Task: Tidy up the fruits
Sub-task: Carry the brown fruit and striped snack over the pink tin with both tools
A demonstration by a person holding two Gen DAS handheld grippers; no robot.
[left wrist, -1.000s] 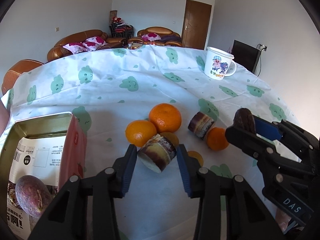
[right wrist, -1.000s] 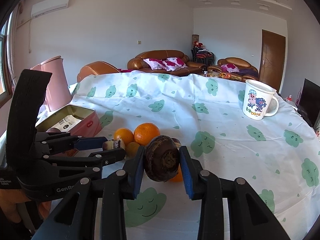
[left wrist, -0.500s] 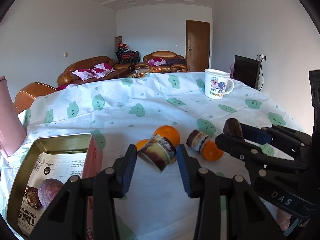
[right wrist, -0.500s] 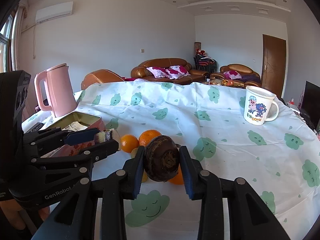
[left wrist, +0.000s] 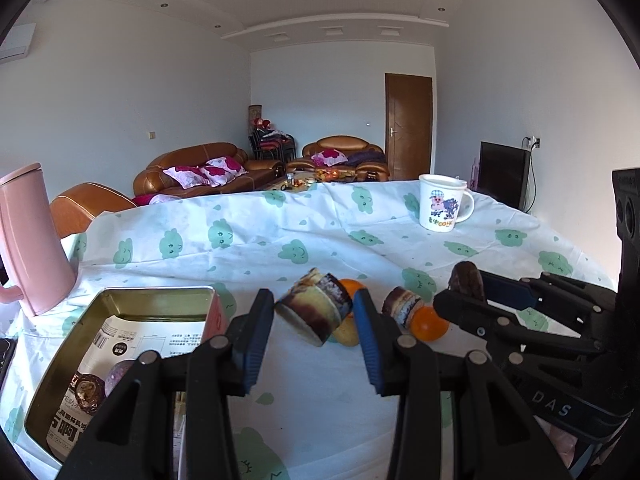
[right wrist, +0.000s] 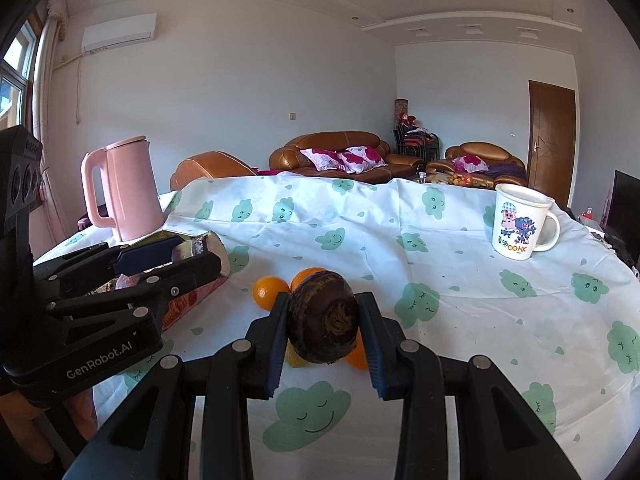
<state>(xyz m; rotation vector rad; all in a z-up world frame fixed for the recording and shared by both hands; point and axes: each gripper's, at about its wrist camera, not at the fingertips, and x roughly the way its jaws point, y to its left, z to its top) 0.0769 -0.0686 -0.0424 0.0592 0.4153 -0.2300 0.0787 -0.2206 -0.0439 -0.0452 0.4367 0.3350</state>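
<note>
My left gripper (left wrist: 314,316) is shut on a cut brown-and-purple fruit piece (left wrist: 314,312), held above the cloth just right of the open tin box (left wrist: 156,294). Inside the tin lie a purple fruit (left wrist: 120,372) and another cut piece (left wrist: 86,392). My right gripper (right wrist: 324,320) is shut on a dark brown round fruit (right wrist: 324,318), lifted over the fruit pile. On the cloth sit oranges (right wrist: 270,292) (left wrist: 430,322), a second cut piece (left wrist: 402,306) and a yellowish fruit (left wrist: 346,334). In the right wrist view the left gripper (right wrist: 192,252) hangs over the tin's pink side (right wrist: 188,300).
A pink kettle (right wrist: 128,192) stands at the table's left, behind the tin. A cartoon mug (right wrist: 520,222) sits at the far right. The white cloth with green clouds (right wrist: 440,300) covers the round table. Sofas and a door lie beyond.
My left gripper has risen and tilted upward with the fruit piece, shifting toward the tin; more of the tin and kettle shows. The right gripper has hardly moved.
</note>
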